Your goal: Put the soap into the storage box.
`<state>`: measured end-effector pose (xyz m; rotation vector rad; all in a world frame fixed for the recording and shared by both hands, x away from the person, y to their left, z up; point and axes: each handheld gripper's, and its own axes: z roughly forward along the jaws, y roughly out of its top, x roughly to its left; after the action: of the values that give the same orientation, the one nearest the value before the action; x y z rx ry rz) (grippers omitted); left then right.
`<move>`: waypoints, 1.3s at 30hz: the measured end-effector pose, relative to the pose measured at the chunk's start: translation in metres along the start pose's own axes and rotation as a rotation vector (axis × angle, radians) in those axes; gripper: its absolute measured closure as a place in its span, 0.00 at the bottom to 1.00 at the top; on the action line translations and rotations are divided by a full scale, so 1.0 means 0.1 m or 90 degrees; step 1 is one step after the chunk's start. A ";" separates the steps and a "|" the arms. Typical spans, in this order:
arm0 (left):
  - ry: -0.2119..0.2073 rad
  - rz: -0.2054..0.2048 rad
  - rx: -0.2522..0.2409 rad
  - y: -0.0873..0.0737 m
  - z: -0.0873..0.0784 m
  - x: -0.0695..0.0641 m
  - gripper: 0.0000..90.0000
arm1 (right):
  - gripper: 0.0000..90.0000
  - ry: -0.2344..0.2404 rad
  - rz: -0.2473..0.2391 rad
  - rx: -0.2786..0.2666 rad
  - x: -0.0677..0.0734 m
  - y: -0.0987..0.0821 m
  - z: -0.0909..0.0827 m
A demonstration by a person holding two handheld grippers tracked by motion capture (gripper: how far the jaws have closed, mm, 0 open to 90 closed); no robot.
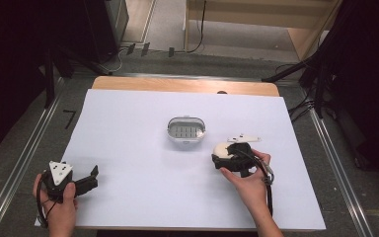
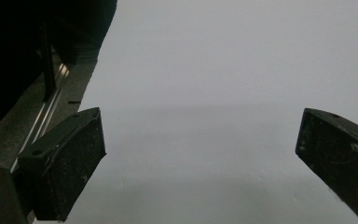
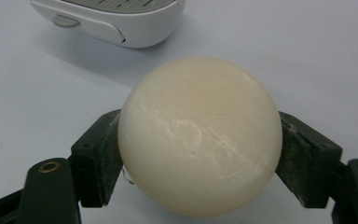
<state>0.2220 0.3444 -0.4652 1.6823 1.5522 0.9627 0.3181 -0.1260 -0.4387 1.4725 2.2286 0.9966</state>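
Two grippers in your hands. Right gripper (image 1: pixel 223 157) clamped on cream soap bar (image 3: pixel 199 136), pads pressing both sides, right of tabletop centre, just beside white soap dish (image 1: pixel 186 130). Left gripper (image 1: pixel 93 175) near front-left corner of white sheet (image 1: pixel 128 148), jaws spread wide, nothing between.

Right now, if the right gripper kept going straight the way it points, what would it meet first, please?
Probably the white soap dish. The right gripper, shut on the cream soap bar, points towards the dish, which lies just ahead on the white table. The bar would likely touch it first, though depth is unclear.
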 end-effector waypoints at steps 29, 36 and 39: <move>0.000 0.012 0.001 0.00 0.00 -0.02 0.02 | 0.28 0.017 -0.012 0.003 0.19 0.34 0.09; -0.001 0.012 0.001 0.00 0.00 -0.02 0.02 | 0.28 0.017 -0.009 0.007 0.19 0.39 0.12; -0.001 0.012 0.000 0.00 0.00 -0.02 0.02 | 0.28 0.021 -0.007 0.007 0.20 0.41 0.13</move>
<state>0.2223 0.3427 -0.4657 1.7010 1.5380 0.9708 0.3457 -0.0936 -0.4174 1.4575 2.2661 1.0133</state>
